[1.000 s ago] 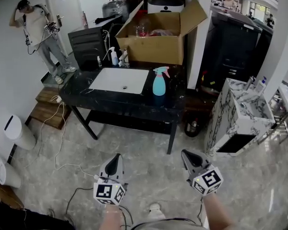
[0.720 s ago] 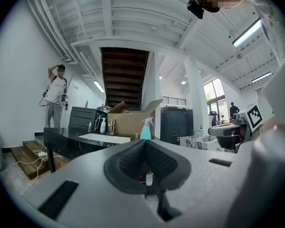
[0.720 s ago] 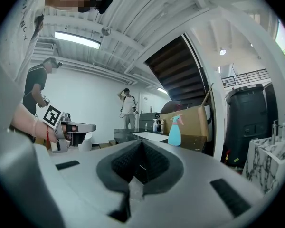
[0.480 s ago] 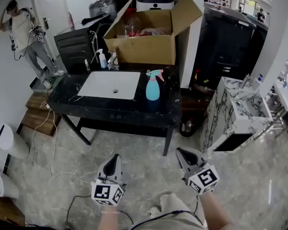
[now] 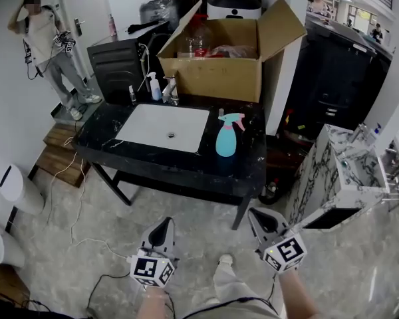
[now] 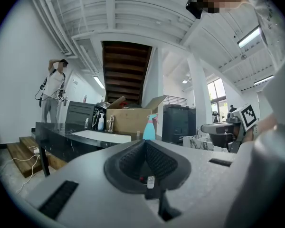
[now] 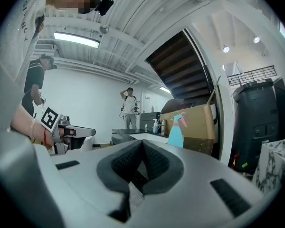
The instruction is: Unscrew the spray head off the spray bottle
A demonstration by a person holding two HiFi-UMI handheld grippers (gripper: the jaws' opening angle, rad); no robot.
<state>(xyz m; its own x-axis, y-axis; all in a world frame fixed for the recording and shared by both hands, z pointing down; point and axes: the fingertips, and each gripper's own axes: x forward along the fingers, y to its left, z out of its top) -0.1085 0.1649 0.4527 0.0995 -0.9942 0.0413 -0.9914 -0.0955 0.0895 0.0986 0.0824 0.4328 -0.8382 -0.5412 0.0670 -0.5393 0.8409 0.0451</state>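
A light-blue spray bottle with a teal and pink spray head stands upright on the black table, right of the white sink basin. It also shows far off in the left gripper view as spray bottle and in the right gripper view as spray bottle. My left gripper and right gripper are both shut and empty. They hover over the floor, short of the table's near edge, pointing level toward it.
A large open cardboard box sits behind the bottle. Small bottles stand by the basin's back. A marble-patterned cabinet is at the right. Cables trail on the floor at left. A person stands at the far left.
The table and bottle have come nearer and shifted slightly right in the head view as I moved toward them. Both grippers stay shut and keep their places in the view.
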